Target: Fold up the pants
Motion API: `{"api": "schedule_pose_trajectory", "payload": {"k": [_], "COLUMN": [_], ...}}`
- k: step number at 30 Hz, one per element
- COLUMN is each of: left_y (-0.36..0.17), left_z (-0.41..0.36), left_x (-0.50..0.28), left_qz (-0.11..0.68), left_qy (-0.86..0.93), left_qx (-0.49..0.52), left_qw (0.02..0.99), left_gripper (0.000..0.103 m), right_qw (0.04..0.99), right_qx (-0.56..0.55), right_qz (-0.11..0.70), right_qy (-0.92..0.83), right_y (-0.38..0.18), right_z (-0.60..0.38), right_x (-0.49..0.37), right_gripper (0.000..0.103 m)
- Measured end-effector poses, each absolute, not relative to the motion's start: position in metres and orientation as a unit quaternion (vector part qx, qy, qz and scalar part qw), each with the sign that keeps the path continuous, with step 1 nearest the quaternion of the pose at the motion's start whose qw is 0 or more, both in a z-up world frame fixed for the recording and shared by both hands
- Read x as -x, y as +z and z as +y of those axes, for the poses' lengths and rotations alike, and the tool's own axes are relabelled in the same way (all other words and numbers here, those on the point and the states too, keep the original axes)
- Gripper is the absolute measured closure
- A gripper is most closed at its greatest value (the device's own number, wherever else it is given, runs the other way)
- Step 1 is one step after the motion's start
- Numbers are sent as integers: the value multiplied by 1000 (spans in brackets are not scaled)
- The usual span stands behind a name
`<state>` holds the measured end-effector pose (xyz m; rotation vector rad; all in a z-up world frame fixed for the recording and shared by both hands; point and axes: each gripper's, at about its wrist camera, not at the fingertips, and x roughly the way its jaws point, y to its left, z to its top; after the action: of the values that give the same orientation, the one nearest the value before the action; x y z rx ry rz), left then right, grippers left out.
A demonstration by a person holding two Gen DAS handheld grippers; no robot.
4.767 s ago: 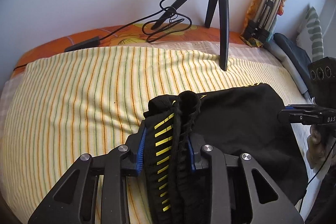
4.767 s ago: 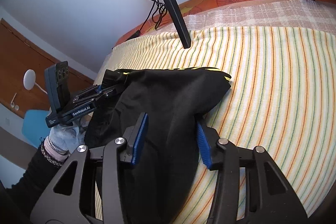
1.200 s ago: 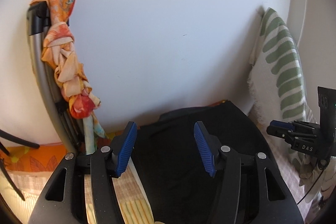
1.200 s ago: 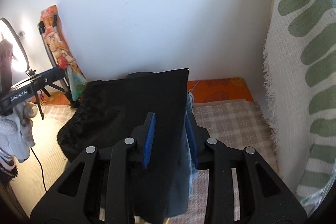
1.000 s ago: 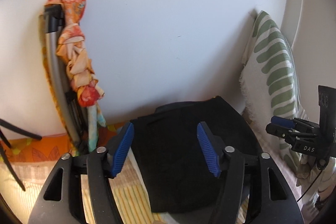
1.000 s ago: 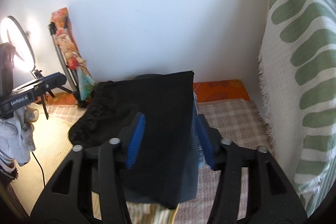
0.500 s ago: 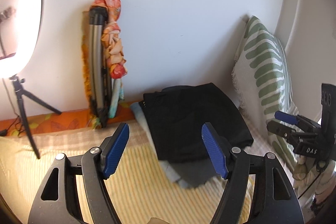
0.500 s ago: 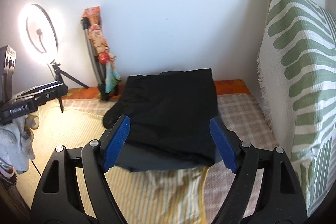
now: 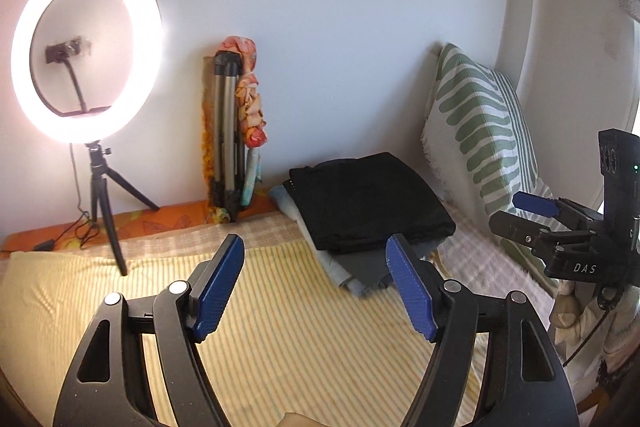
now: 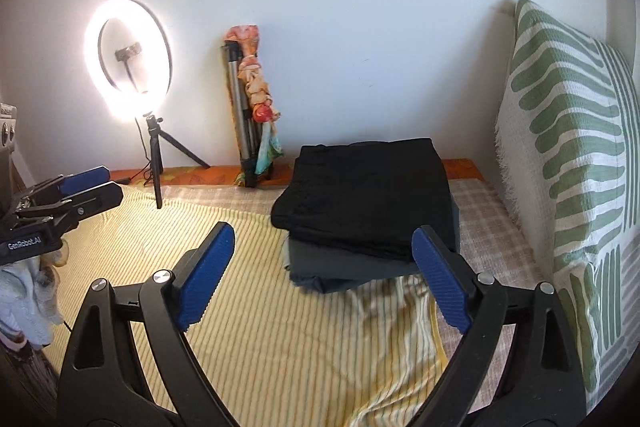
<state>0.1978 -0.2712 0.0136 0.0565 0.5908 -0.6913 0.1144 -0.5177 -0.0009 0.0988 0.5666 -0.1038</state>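
The black pants (image 9: pixel 366 201) lie folded flat on top of a stack of folded clothes (image 9: pixel 352 273) at the far end of the bed, near the wall; they also show in the right wrist view (image 10: pixel 366 199). My left gripper (image 9: pixel 316 285) is open and empty, held above the striped sheet short of the stack. My right gripper (image 10: pixel 320 275) is open and empty, also short of the stack. The left gripper shows at the left of the right wrist view (image 10: pixel 86 189), and the right gripper at the right of the left wrist view (image 9: pixel 534 213).
A lit ring light (image 9: pixel 86 49) on a small tripod (image 9: pixel 102 203) stands at the back left. A folded tripod wrapped in orange cloth (image 9: pixel 234 131) leans on the wall. A green-striped pillow (image 10: pixel 572 163) stands at the right. The yellow striped sheet (image 10: pixel 280 327) covers the bed.
Both grippers let go of the black pants on the stack, opened wide and pulled back from it. The pants now lie free on the pile.
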Motion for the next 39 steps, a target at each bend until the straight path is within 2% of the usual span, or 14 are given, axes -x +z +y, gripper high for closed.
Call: {"api": "schedule_pose_trajectory", "payload": {"k": [1, 4, 15, 30, 39], "left_y": [14, 14, -3, -18, -19], "left_z": [-266, -248, -205, -186, -190], "left_x": [-194, -182, -157, -159, -151], "left_qz": [285, 280, 275, 278, 264], "left_qy": [-334, -332, -326, -284, -297], "left_qx": [-28, -33, -39, -59, -76], "left_qw": [898, 900, 904, 916, 914], "left_gripper": [24, 23, 22, 21, 9], "right_qw": [958, 957, 956, 957, 956], "right_qx": [-50, -64, -71, -56, -60], "right_qz": [279, 277, 263, 257, 242], "right_qy": [-52, -58, -111, -124, -156], "right_y": [-1, -3, -16, -46, -45], "right_z": [-514, -496, -458, -438, -443], "right_x": [-112, -100, -84, -89, -85], "right_gripper": [9, 5, 3, 2, 0]}}
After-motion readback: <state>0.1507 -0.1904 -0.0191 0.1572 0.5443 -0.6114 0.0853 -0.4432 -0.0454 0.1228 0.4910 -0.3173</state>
